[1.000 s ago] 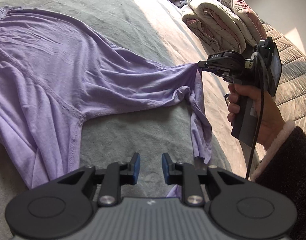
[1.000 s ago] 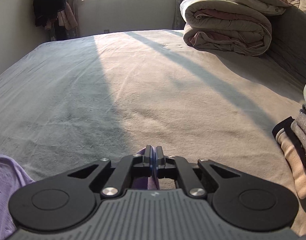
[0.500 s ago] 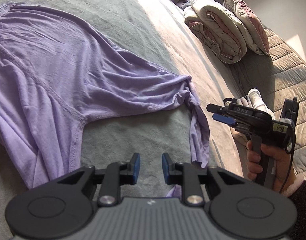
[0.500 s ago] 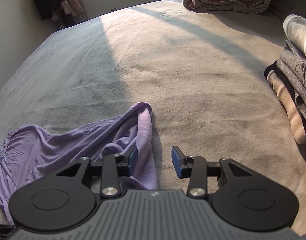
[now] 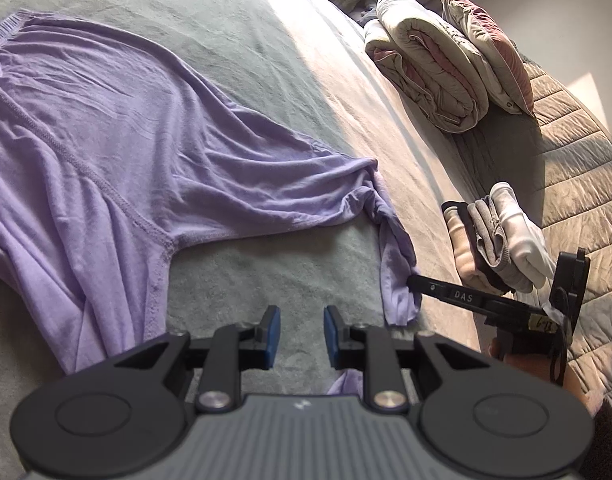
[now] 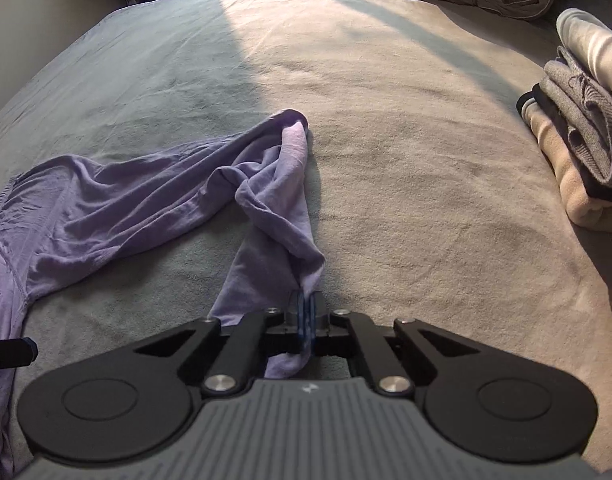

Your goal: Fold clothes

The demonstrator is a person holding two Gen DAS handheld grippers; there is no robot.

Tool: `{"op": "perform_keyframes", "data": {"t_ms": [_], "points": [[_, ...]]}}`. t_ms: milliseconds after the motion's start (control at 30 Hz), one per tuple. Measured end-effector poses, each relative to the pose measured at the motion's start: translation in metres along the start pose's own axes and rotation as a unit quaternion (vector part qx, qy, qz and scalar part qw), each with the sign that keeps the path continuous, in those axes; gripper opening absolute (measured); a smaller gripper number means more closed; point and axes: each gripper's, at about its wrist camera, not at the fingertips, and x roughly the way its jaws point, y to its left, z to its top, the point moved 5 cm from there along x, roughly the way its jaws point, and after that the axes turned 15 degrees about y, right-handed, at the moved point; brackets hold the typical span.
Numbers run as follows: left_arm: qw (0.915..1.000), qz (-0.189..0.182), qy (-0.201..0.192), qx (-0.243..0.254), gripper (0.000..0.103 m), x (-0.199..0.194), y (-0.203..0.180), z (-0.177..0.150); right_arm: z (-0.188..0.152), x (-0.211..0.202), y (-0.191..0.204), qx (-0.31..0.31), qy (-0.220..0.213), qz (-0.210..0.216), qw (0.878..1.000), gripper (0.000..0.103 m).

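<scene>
Lower along the sleeve now, the right tongs (image 6: 306,312) are clamped on the purple shirt's (image 5: 117,136) cuff, while the left tongs (image 5: 297,336) hover apart, empty, above the bed (image 6: 406,128).

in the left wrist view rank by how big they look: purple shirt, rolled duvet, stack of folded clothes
1. The lilac purple cotton shirt, by far the largest.
2. The rolled beige quilted duvet.
3. The small stack of folded clothes.
The duvet lies farther away, so ranks two and three are unsure.
</scene>
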Motion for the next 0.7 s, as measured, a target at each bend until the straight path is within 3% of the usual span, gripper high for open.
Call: {"op": "perform_keyframes", "data": {"t_ms": [133, 233, 300, 367, 700], "points": [[1.0000, -0.005, -0.002, -0.006, 0.023, -0.002, 0.001, 0.001, 0.019, -0.014, -0.017, -0.024, -0.038, -0.124, 0.991, 0.002], [1.0000, -0.007, -0.002, -0.005, 0.023, -0.003, 0.001, 0.001, 0.032, -0.025, -0.030, -0.039, -0.081, -0.225, 0.970, 0.002], [0.9999, -0.009, -0.003, -0.006, 0.023, -0.005, 0.002, 0.002, 0.035, -0.027, -0.040, -0.035, -0.098, -0.258, 0.961, 0.002], [0.9999, -0.011, -0.004, -0.008, 0.023, -0.006, 0.003, 0.003, 0.034, -0.027, -0.048, -0.025, -0.103, -0.267, 0.958, 0.002], [0.9994, -0.021, -0.020, -0.022, 0.023, -0.023, 0.014, 0.012, -0.008, 0.013, -0.044, -0.008, -0.028, -0.212, 0.977, 0.004]]}}
